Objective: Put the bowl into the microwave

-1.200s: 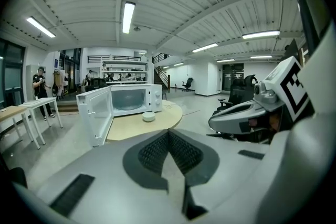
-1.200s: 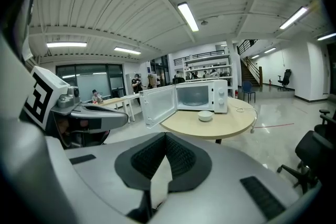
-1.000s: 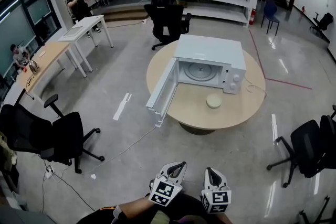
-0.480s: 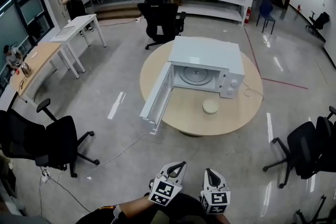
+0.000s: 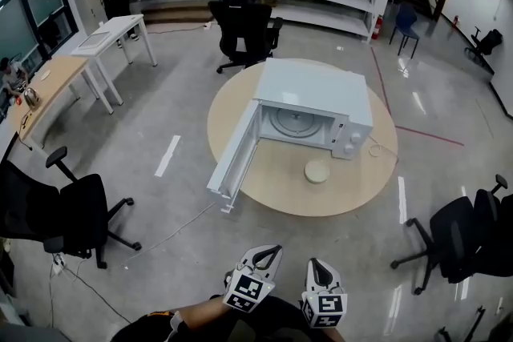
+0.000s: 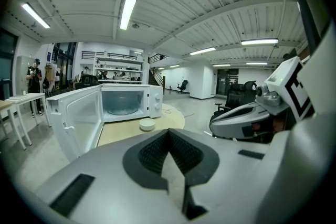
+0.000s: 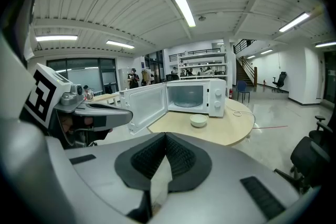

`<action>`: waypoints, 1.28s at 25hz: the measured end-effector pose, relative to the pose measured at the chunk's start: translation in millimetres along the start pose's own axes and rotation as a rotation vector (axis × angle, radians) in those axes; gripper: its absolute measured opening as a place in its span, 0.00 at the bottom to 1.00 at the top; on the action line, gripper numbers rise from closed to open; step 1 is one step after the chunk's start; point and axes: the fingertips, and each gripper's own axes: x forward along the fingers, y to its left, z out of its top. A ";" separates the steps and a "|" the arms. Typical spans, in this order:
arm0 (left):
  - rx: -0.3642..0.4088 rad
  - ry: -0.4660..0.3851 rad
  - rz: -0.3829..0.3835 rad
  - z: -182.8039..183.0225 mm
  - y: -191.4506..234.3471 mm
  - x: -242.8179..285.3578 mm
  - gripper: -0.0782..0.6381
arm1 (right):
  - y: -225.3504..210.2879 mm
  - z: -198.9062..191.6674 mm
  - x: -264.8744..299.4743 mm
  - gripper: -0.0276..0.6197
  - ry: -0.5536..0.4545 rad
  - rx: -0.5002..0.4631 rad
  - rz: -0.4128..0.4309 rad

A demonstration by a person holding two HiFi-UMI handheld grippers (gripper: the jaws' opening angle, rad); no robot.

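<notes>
Down at the bottom edge of the head view, the left gripper (image 5: 272, 251) and the right gripper (image 5: 314, 263) hang side by side, well apart from the round surface (image 5: 353, 182). Each gripper's own view tells the same story: jaws pressed together, pads meeting, nothing between them. Both are empty.

Out on the surface sits the microwave (image 5: 314, 104), its door (image 5: 232, 158) swung wide to the left, the cavity showing only its turntable (image 5: 292, 120). And the bowl (image 5: 317, 171)? It's on the surface just in front of the microwave, on the control-panel side, upright, apart from the oven and not in anyone's grip.

So the score so far: door open, and that's the one thing in place. Everything else is left, by my reading. The person has to cross the stretch of floor (image 5: 184, 236), get one set of jaws open and onto the bowl's rim, lift it, carry it left through the opening and set it on the turntable. From the right gripper view the bowl (image 7: 198, 120) lies nearly dead ahead, so that side looks the likelier one to take it.
</notes>
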 end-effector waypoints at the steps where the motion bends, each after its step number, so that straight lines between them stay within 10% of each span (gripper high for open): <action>1: 0.000 0.000 -0.001 0.7 1.3 1.6 0.18 | -0.5 1.2 1.9 0.07 0.001 0.000 0.000; 32: -0.015 -0.053 -0.045 26.8 80.3 30.3 0.18 | 12.1 47.4 71.9 0.07 0.001 -0.063 -0.050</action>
